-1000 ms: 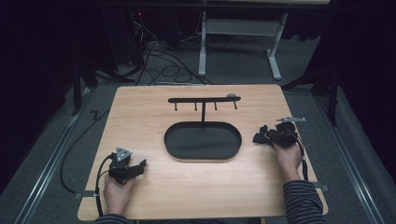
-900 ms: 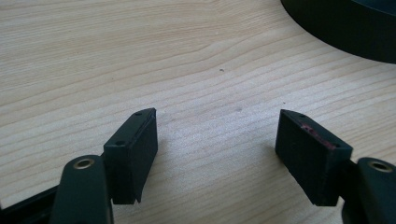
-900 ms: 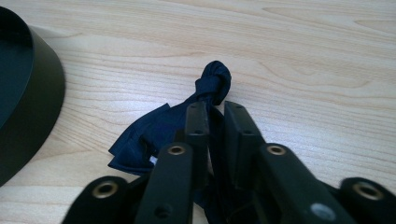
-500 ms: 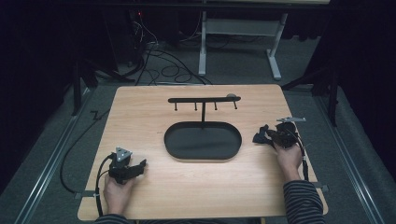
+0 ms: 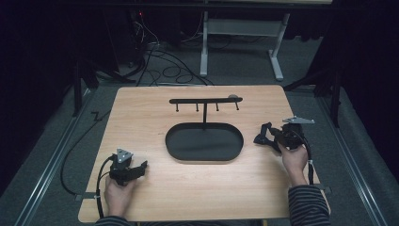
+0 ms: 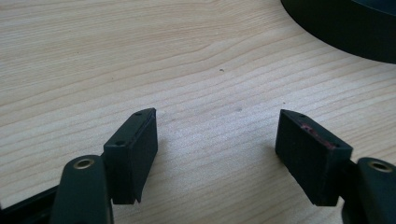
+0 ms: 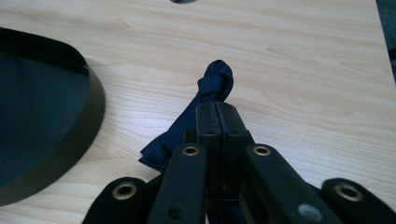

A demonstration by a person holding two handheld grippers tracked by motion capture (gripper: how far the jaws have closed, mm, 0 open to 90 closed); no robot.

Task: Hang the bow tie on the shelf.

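right gripper (image 7: pixel 217 109) clamped on dark cloth (image 7: pixel 212 84); left gripper (image 6: pixel 217 135) wide open

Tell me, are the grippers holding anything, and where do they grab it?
The right gripper pinches a dark blue knotted cloth just below its knot. The left gripper is open over bare table, holding nothing.

**Quick headcount of what's on the table**

So, one wooden table (image 5: pixel 155 197). One black oval tray (image 5: pixel 204 142) in the middle, with one rack (image 5: pixel 205 100) standing behind it; I count four little pegs hanging off its bar, though they're tiny so maybe I'm off. Two grippers: the left gripper (image 5: pixel 139 166) and the right gripper (image 5: pixel 260 136). One dark blue knotted cloth (image 7: pixel 210 91). Two hands.
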